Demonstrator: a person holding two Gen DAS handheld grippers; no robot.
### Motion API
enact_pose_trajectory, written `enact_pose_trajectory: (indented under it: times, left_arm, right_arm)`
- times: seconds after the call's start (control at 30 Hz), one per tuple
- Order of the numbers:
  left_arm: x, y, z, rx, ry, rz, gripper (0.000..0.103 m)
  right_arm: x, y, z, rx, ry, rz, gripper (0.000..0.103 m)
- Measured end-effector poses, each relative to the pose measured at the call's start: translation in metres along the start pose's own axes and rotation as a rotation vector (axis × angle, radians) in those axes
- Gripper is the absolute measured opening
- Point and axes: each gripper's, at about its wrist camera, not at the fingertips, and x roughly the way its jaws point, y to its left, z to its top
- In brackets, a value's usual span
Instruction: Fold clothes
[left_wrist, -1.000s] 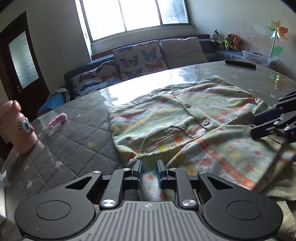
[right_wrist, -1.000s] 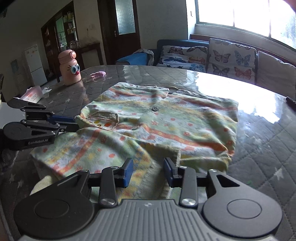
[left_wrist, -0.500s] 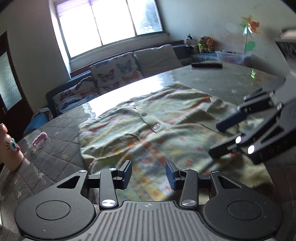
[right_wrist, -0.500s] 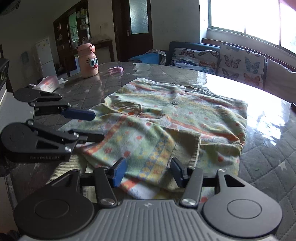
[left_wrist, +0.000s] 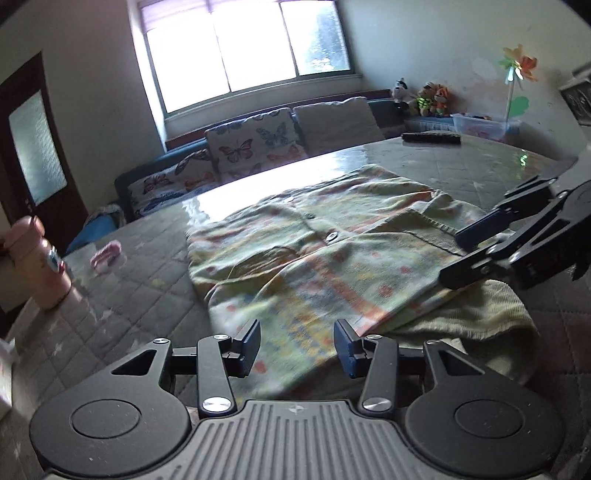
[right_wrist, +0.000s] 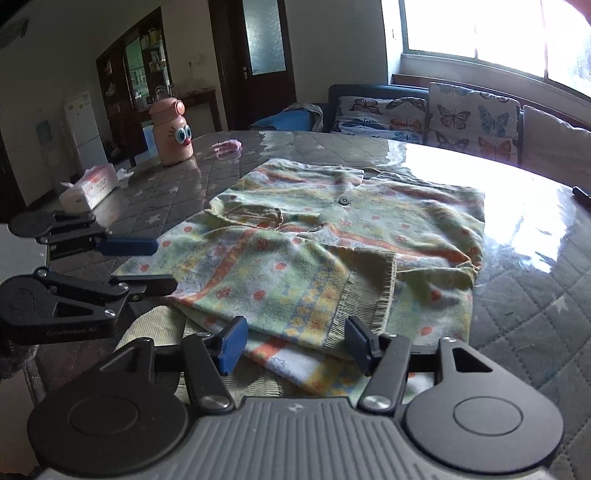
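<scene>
A green patterned buttoned cardigan (left_wrist: 332, 243) lies partly folded on the quilted table; it also shows in the right wrist view (right_wrist: 332, 236). A sleeve with a ribbed cuff (right_wrist: 365, 288) is folded across its front. My left gripper (left_wrist: 296, 345) is open and empty, just above the garment's near hem; it also shows at the left of the right wrist view (right_wrist: 155, 264). My right gripper (right_wrist: 293, 343) is open and empty over the near edge; it shows at the right of the left wrist view (left_wrist: 465, 254).
A pink cartoon bottle (right_wrist: 173, 136) and a small pink item (right_wrist: 227, 147) stand at the far side of the table (right_wrist: 535, 302). A tissue pack (right_wrist: 90, 184) lies at the left. A dark remote (left_wrist: 430, 137) lies at the far edge. A sofa with butterfly cushions (left_wrist: 255, 144) is behind.
Both grippers have opened, let go of the folded cloth and drawn back from it. The sleeve now lies folded across the cardigan's front.
</scene>
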Motion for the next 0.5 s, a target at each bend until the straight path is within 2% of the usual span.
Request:
enact_pose_trajectory:
  times: [0.13, 0.2, 0.33, 0.5]
  left_arm:
    - [-0.004, 0.012, -0.008, -0.060, 0.018, -0.017, 0.053]
    - [-0.008, 0.012, -0.009, -0.049, 0.023, -0.004, 0.053]
    - [-0.022, 0.010, -0.012, 0.011, 0.014, -0.013, 0.054]
    - [-0.039, -0.006, -0.017, 0.142, -0.011, -0.065, 0.056]
  right_arm:
    - [-0.001, -0.009, -0.005, 0.047, -0.001, 0.014, 0.064]
    - [-0.004, -0.009, -0.005, 0.045, 0.001, 0.015, 0.064]
    - [-0.009, -0.013, -0.006, 0.083, -0.002, 0.030, 0.069]
    - [-0.011, -0.019, -0.005, 0.126, -0.004, 0.040, 0.069]
